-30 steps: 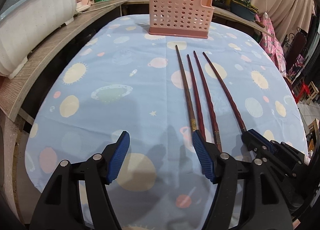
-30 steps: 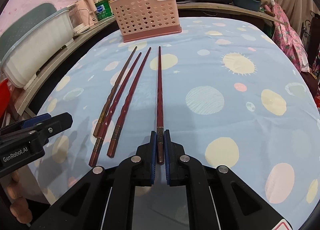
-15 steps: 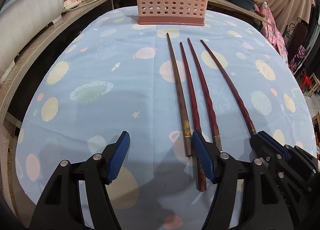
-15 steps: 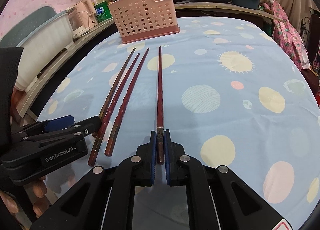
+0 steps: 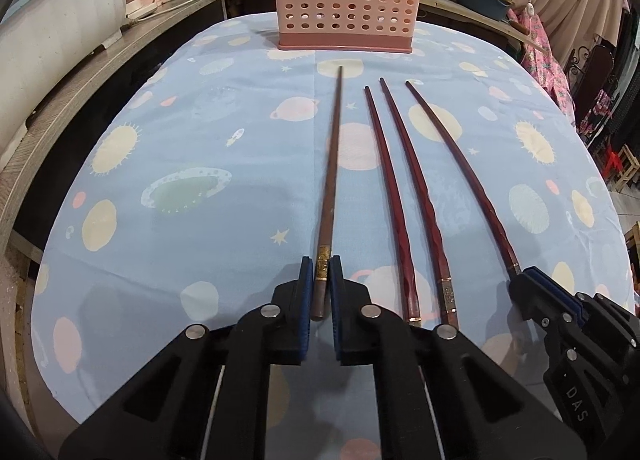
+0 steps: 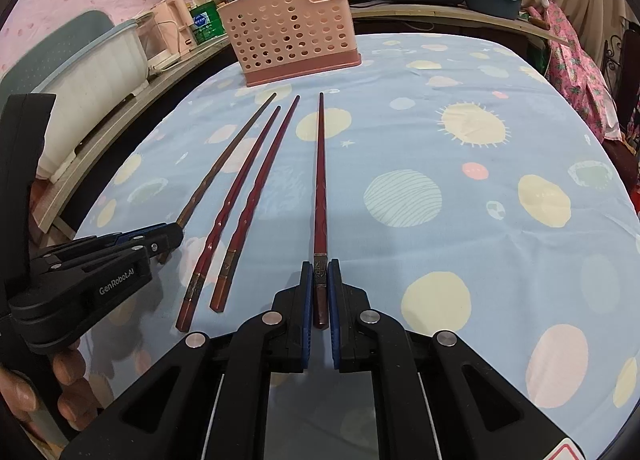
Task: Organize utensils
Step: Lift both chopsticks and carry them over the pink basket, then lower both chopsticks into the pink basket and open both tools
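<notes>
The counter, draped in a pale blue cloth printed with suns and planets, stretched ahead of both sets of fingers. At its far end, straight out beyond the fingertips, stood the pink perforated plastic utensil basket, upright on its darker base. Between the basket and the fingers lay four long chopsticks, all pointing roughly toward it.

The left gripper was clenched on the gold-banded butt of the brown wooden chopstick, whose shaft ran straight forward from the fingers. The right gripper gripped the butt of the outermost dark red twisted chopstick in the same way. Two more dark red twisted chopsticks lay loose on the cloth between the two held ones, touched by neither tool.

The step in hand looked like the pickup: both grasps seated, neither stick clearly lifted (the tips seemed to rest on the cloth, though that was hard to judge). Next, each stick would probably need raising, tilting upright, and lowering into the basket's open top, keeping the long shafts from swinging into each other.
</notes>
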